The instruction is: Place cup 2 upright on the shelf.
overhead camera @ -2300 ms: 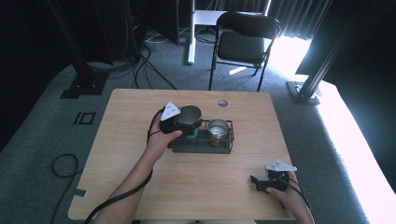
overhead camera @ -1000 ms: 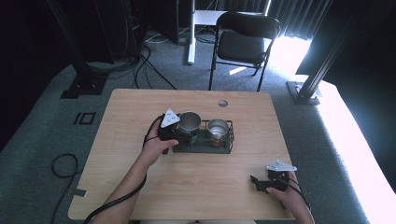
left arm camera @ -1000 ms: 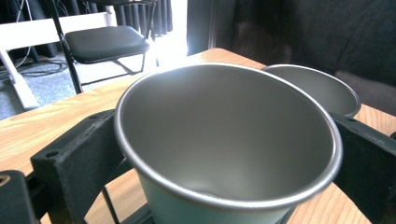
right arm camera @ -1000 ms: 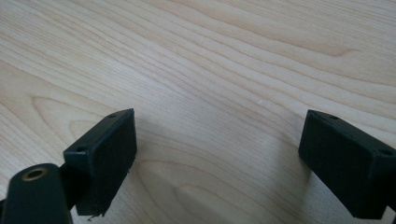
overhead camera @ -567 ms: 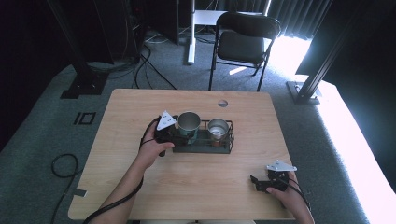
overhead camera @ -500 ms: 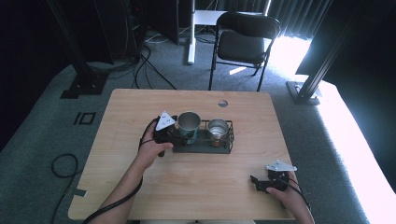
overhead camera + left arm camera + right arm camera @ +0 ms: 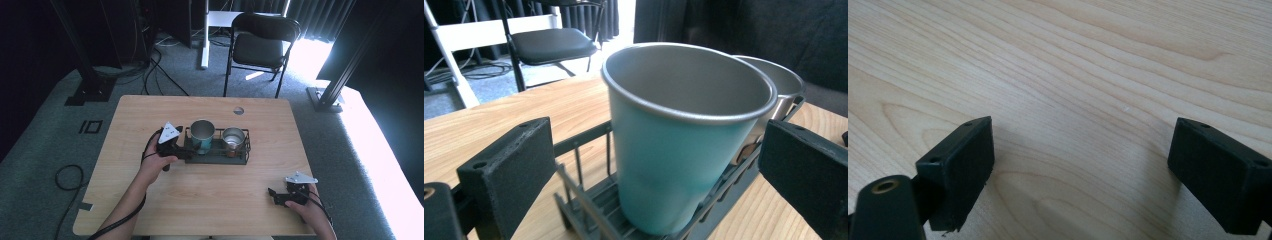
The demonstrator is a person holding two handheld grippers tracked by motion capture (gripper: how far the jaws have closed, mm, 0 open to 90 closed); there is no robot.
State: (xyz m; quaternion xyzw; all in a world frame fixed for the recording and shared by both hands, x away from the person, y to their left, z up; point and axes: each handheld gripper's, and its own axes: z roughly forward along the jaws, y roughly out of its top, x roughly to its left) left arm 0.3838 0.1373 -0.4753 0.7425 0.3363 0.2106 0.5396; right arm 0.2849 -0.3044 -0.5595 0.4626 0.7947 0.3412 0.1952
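Where the rack [image 7: 216, 158] sits, teal cup [image 7: 684, 145] between left hand-held gripper's [image 7: 659, 165] released jaws.

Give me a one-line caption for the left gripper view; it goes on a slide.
Open left gripper faces a teal cup standing in a dark wire rack beside a steel cup.

The table [image 7: 150, 115] is of light wood with a visible grain and fills the middle of the high view. Near its far edge, a little right of the centre of the frame, there is a small round grey hole cover [image 7: 238, 110]. A dark wire rack [image 7: 216, 158] stands directly on the table, slightly above the centre of the frame. At the lower right of the frame the right tool [image 7: 276, 195] lies on the wood close to the near edge.
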